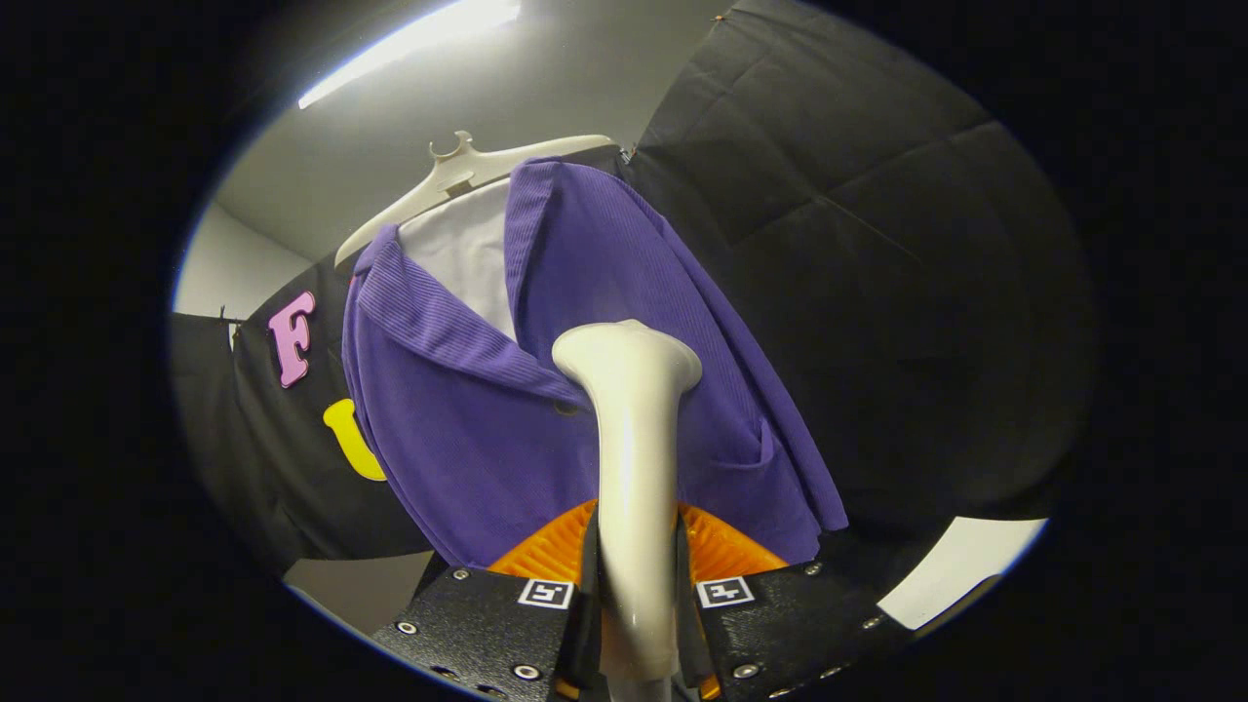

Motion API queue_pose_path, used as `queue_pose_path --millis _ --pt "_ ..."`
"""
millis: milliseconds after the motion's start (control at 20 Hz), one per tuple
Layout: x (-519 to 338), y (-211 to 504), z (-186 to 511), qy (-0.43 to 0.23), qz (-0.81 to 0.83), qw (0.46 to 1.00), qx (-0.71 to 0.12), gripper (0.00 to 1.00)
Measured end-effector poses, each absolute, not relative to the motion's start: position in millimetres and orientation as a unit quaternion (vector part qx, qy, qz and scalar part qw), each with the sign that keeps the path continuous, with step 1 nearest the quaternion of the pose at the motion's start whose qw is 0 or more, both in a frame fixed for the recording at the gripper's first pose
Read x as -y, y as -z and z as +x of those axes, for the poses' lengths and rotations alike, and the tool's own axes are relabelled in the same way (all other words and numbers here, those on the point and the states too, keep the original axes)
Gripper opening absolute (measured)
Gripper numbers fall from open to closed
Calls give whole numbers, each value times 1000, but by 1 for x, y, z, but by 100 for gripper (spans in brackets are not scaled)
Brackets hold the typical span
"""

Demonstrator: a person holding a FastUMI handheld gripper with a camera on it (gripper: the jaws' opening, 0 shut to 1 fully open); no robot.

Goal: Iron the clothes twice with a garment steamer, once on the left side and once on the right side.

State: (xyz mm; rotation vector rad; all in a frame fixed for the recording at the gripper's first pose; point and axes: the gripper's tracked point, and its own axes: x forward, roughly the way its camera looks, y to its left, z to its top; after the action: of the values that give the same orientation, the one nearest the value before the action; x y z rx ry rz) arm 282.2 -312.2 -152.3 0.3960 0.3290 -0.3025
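Observation:
A purple ribbed jacket (624,292) with a white lining hangs on a white hanger (458,175) against the black cloth wall. My gripper (636,575) is shut on the handle of a cream garment steamer (632,429), which stands up between the fingers. The steamer's head lies against the jacket's front near the middle, just below the lapels. A pocket (751,453) sits to the right of the steamer's neck. The jacket's lower hem is hidden behind the gripper.
Black cloth wall (877,273) surrounds the jacket on the right and left. A grey ceiling with a strip light (409,44) is above. A pale floor patch (960,565) shows low to the right of the fingers.

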Motion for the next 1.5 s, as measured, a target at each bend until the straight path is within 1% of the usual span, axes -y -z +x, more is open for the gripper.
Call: queue_pose_path --millis 250,550,700,1000,1200,1350,1500 --pt "310 214 249 164 223 939 -204 31" --pt "301 236 222 152 214 945 -194 32" --pt "295 247 197 165 210 945 -187 31" --pt "275 340 161 178 228 915 -281 31" --pt "250 388 131 178 231 891 -349 32" --pt "222 402 104 169 226 879 -385 32" --pt "206 390 77 159 223 882 -384 32"
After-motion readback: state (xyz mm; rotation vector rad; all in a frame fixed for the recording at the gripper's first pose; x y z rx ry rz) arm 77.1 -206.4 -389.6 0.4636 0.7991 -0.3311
